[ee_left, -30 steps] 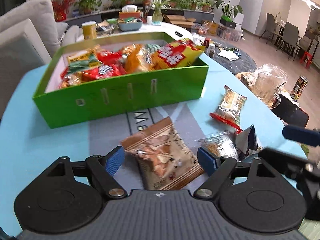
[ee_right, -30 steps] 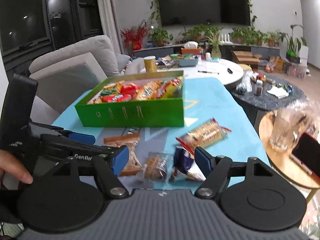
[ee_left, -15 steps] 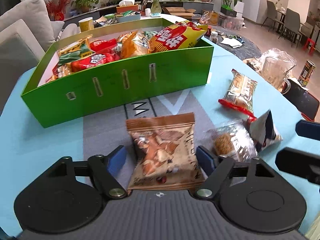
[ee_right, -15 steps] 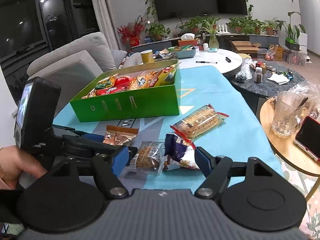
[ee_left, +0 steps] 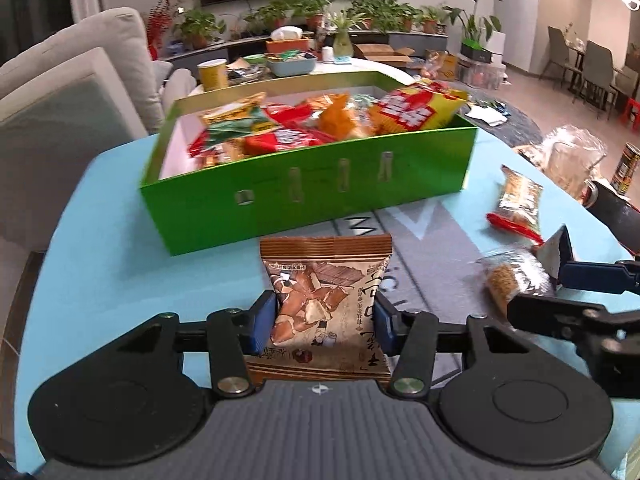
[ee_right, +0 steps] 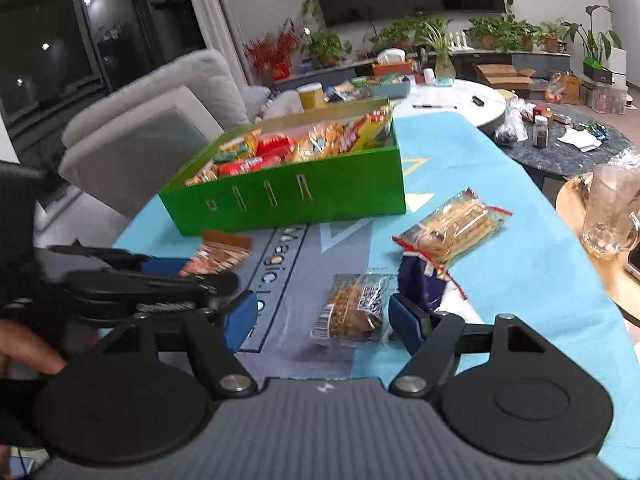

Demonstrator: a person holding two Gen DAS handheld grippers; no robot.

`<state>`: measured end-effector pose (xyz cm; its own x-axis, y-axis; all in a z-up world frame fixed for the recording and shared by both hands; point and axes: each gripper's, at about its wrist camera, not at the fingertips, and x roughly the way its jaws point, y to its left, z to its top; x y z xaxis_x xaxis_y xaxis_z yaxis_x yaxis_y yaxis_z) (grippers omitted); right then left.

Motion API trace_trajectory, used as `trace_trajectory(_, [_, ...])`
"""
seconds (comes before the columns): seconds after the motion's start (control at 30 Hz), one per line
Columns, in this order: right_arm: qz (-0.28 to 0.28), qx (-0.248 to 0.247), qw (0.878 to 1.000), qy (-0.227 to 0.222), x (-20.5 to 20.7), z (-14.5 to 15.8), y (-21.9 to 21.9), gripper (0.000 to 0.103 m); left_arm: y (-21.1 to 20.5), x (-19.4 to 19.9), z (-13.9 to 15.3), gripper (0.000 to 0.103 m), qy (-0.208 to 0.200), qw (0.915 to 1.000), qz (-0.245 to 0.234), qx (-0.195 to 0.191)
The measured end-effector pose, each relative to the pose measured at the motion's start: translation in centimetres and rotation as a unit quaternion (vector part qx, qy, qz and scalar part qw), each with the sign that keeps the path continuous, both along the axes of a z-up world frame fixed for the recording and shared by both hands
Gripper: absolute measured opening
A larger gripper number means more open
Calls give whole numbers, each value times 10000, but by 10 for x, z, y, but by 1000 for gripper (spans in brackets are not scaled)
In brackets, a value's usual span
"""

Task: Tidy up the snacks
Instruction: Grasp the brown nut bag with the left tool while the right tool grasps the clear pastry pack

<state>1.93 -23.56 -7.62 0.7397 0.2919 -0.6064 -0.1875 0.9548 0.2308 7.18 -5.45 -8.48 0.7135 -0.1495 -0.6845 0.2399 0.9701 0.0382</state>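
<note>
The left gripper (ee_left: 325,322) has just been closing and pinches the brown snack packet (ee_left: 326,304); the green box (ee_left: 312,192) stands just ahead. The right gripper (ee_right: 322,318) gapes around a clear-wrapped snack (ee_right: 352,308), untouched, blue packet (ee_right: 422,282) beside its right finger.

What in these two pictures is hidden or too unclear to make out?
- Brown snack packet, left wrist view: bottom edge hidden behind the gripper body.
- Green box, both views: floor and lower snacks hidden by its front wall and the packets on top.
- Clear-wrapped snack, left wrist view: blurred, label unreadable.
</note>
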Motion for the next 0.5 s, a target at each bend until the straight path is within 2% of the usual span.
trace_trajectory(0.23, [-296, -448, 9984, 198, 14, -9, 18, 67, 18, 1, -1, 47, 6, 9998, 158, -149])
trace_trajectory(0.5, [-454, -1193, 9918, 103, 14, -22, 33, 67, 26, 0, 0, 47, -11, 9994, 162, -296])
